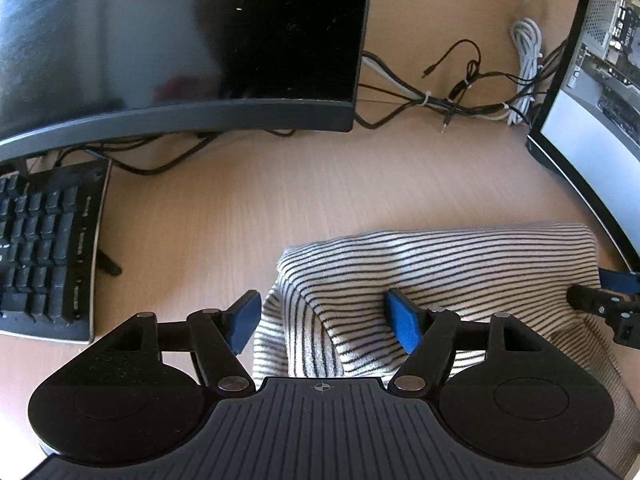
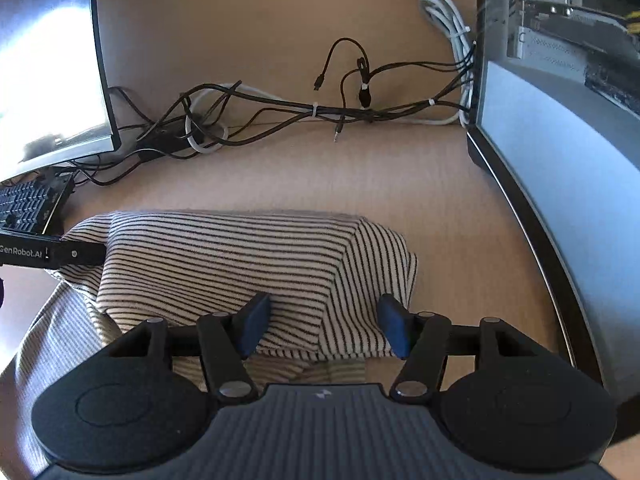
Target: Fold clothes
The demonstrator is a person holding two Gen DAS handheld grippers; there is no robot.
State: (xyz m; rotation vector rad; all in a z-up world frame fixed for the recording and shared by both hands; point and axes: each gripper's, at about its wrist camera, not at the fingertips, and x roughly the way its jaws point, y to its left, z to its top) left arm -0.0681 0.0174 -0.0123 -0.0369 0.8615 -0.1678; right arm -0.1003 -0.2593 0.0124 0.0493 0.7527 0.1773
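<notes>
"GenRobot.AI" on the left gripper (image 2: 52,254)

We see a wooden table (image 1: 248,200) crowded along its back. A dark monitor (image 1: 180,40) stands at the left, and a black keyboard (image 1: 44,256) lies under its lower edge, half tucked beneath. Behind it, black cables (image 1: 452,104) run in a tied bundle across to the right, with a loose plug end resting on the wood. A coiled white cable (image 1: 528,48) sits beside a computer case (image 1: 600,60) at the far right.
</notes>
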